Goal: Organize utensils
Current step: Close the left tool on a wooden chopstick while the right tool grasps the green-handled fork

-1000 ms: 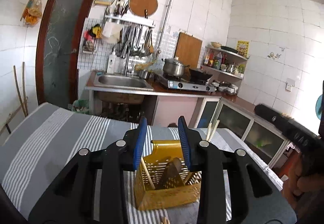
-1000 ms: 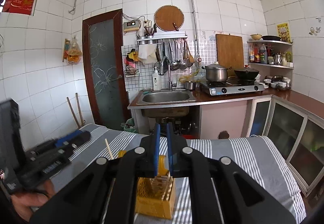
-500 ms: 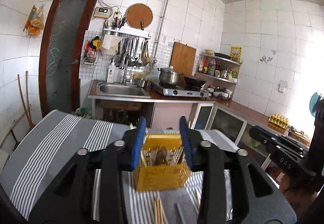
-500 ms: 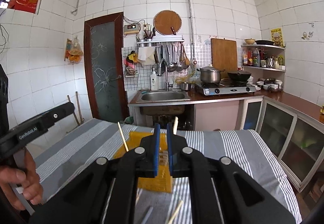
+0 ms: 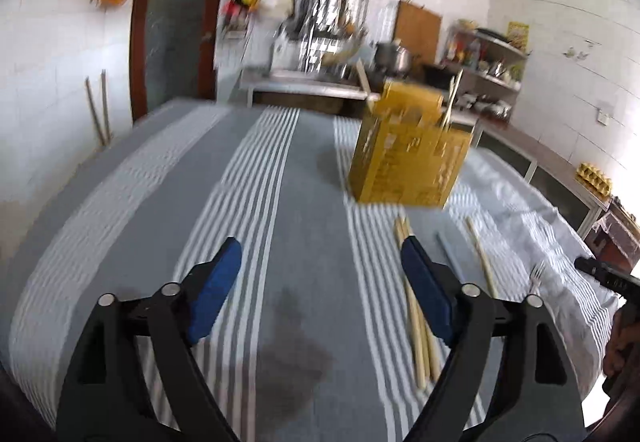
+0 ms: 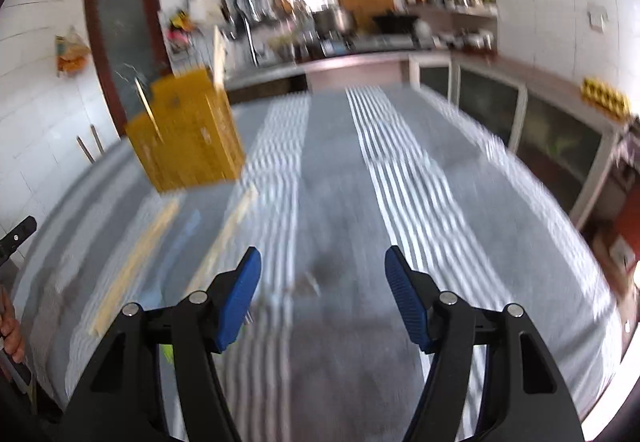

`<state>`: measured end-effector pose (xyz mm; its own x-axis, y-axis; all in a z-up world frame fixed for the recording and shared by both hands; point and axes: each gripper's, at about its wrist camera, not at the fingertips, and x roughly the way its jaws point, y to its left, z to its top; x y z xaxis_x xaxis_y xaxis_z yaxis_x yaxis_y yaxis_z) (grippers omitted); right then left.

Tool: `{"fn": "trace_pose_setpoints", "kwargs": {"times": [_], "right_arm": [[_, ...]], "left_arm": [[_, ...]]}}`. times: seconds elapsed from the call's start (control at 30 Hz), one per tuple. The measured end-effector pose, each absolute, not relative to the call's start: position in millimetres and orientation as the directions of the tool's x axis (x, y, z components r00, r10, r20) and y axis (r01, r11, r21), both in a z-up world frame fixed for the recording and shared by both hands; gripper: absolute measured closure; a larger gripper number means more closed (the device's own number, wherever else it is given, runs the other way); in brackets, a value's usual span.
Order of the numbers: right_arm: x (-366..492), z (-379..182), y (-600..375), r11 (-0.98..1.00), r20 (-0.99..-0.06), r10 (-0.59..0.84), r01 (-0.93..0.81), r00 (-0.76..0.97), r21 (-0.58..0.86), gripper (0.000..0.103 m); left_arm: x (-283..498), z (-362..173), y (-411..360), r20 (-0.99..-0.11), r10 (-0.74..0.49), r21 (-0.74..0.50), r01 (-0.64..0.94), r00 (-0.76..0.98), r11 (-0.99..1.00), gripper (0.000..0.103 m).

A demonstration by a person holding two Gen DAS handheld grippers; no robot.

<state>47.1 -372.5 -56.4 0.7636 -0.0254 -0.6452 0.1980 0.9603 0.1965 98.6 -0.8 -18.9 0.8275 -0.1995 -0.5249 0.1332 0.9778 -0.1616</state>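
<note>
- Left gripper: jaws spread wide, nothing between them, over the striped cloth on the desk.
- Right gripper: jaws spread wide, holding nothing.
- Yellow basket stands upright on the cloth, chopsticks sticking up out of it.
- Pair of chopsticks lies just in front of the basket; one more chopstick and a fork to their right.
- Both views blurred.

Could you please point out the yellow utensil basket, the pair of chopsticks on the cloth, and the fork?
yellow utensil basket (image 5: 408, 166), left wrist view, front wall.
pair of chopsticks (image 5: 416, 322), left wrist view, mid-length.
fork (image 5: 535, 278), left wrist view, tines, blurred.
</note>
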Motion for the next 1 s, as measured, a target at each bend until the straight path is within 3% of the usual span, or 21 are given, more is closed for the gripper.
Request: {"fn": "trace_pose_setpoints", "kwargs": {"times": [0.13, 0.7, 0.87, 1.0], "right_arm": [[48.2, -70.2, -367.2, 0.964, -0.68, 0.003, 0.179, 0.734, 0.198, 0.039], [93.2, -70.7, -334.0, 0.977, -0.696, 0.034, 0.121, 0.717, 0.173, 0.039], [93.7, -78.2, -334.4, 0.979, -0.735, 0.003, 0.147, 0.679, 0.14, 0.048], [93.2, -81.6, -336.5, 0.97, -0.76, 0.026, 0.167, 0.65, 0.176, 0.053]], "left_arm": [[104.7, -37.3, -5.2, -0.583, -0.216, -0.168, 0.144, 0.783, 0.975, 0.023], [142.2, -54.3, -62.8, -0.672, -0.27, -0.126, 0.253, 0.689, 0.959, 0.023], [151.1, -61.6, -77.4, -0.696, -0.284, -0.125, 0.279, 0.659, 0.952, 0.025], [161.6, -69.0, -82.9, -0.723, -0.279, -0.119, 0.284, 0.633, 0.952, 0.034]]}}
